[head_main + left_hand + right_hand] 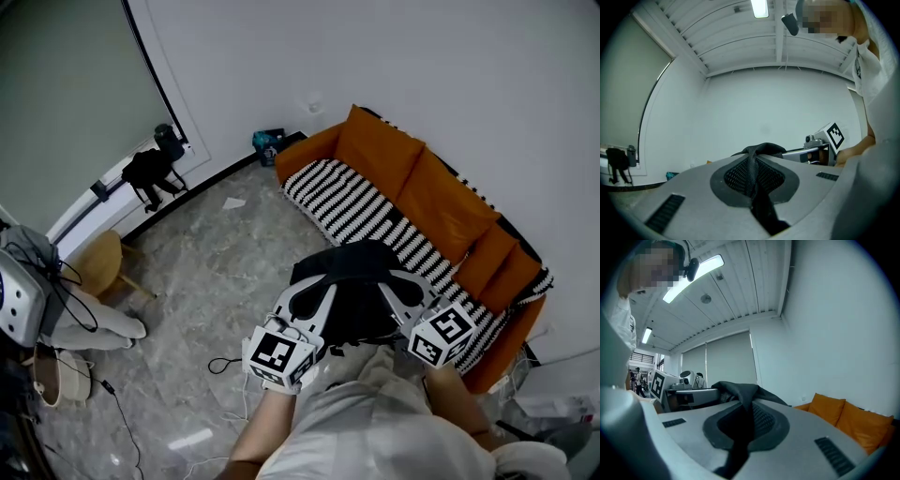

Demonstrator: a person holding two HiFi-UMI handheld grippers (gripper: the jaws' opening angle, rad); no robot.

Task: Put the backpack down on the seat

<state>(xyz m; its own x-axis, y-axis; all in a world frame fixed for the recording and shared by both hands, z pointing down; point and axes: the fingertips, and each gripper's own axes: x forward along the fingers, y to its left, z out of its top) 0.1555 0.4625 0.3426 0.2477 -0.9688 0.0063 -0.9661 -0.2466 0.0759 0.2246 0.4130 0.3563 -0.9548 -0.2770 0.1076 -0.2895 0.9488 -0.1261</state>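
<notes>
Head view: left gripper (317, 298) and right gripper (401, 292) are holding the black backpack (354, 281) between them, over the near edge of the striped seat (347, 202) of the orange sofa (431, 192) ahead | Left gripper view: jaws are pinching the backpack's mesh fabric, nearly together | Right gripper view: jaws are clamping black backpack fabric, nearly together; sofa is showing ahead, to the right.

No word, number or brand can be read anywhere; the only signs are black-and-white square markers on the cubes of the left gripper (314, 292) and right gripper (398, 284).
</notes>
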